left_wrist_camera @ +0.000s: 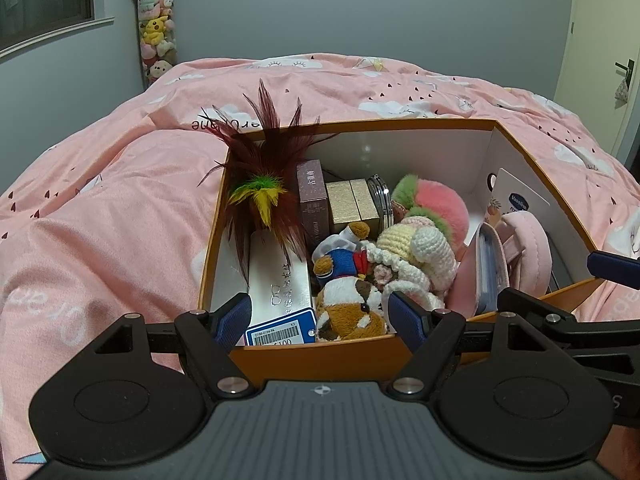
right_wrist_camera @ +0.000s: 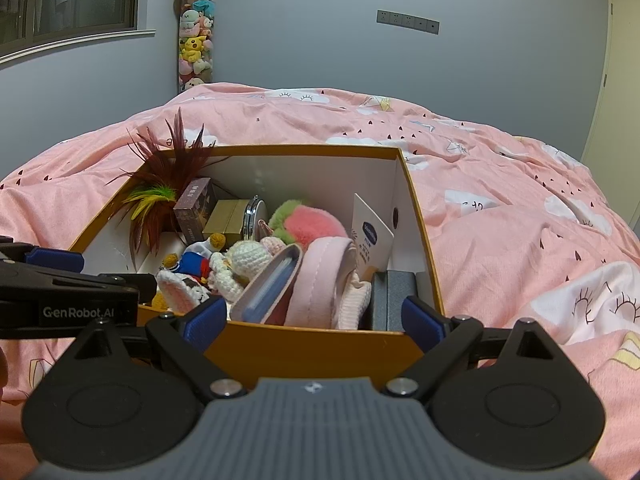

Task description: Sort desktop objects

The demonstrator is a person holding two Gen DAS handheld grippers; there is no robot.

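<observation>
orange box (left_wrist_camera: 320, 354) on pink bedspread (left_wrist_camera: 100, 200), full of toys. left gripper (left_wrist_camera: 320, 314) and right gripper (right_wrist_camera: 314, 318) both released, empty, at near rim.

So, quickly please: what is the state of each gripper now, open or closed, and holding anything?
Left gripper: open, holding nothing, above the orange cardboard box.
Right gripper: open, holding nothing, at the same box.

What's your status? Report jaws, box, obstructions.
Left gripper and right gripper: jaws open, empty, at the near rim. Orange box packed full. Feather toy sticks up above the rim.
</observation>
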